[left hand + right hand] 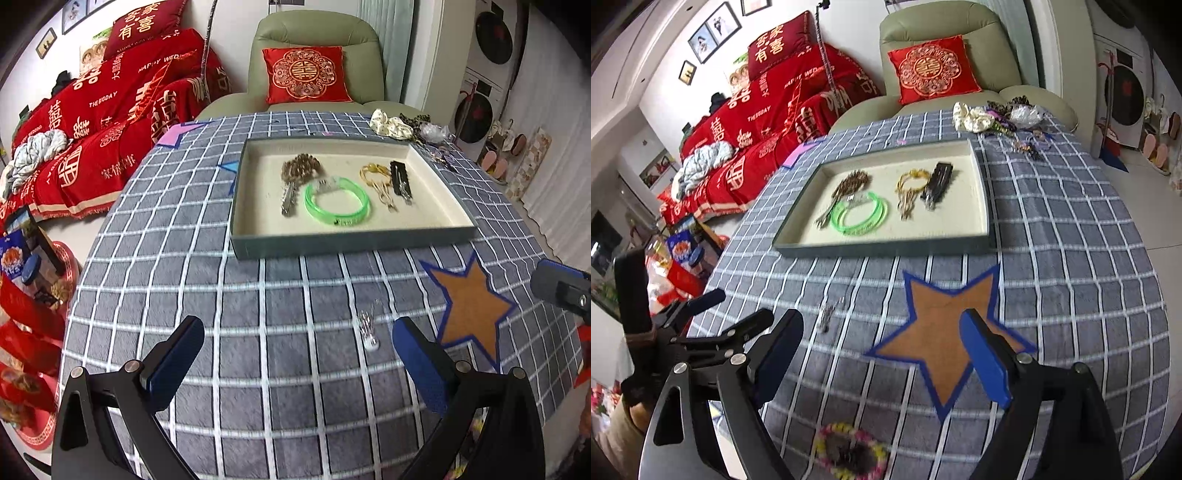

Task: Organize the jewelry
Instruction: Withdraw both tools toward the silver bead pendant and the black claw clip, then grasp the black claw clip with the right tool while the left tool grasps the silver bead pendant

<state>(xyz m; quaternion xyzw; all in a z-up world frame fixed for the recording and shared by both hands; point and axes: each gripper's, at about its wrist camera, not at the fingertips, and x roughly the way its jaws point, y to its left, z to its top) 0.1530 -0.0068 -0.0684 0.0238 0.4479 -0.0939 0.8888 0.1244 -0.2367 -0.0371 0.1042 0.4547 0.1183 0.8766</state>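
The left gripper (297,343) is hovering with fingers wide apart, a small clear clip (369,326) lying on the table (258,369) just inside its right finger. The right gripper (882,350) is also gaping, empty, a beaded bracelet (849,448) lying beneath it. The tray (351,242) is holding 5 pieces.

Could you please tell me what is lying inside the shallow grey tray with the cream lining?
The shallow grey tray with cream lining holds a translucent green bangle, a brown beaded hair clip, a golden tasselled ornament and a black hair clip. The bangle overlaps the beaded clip, hiding part of it.
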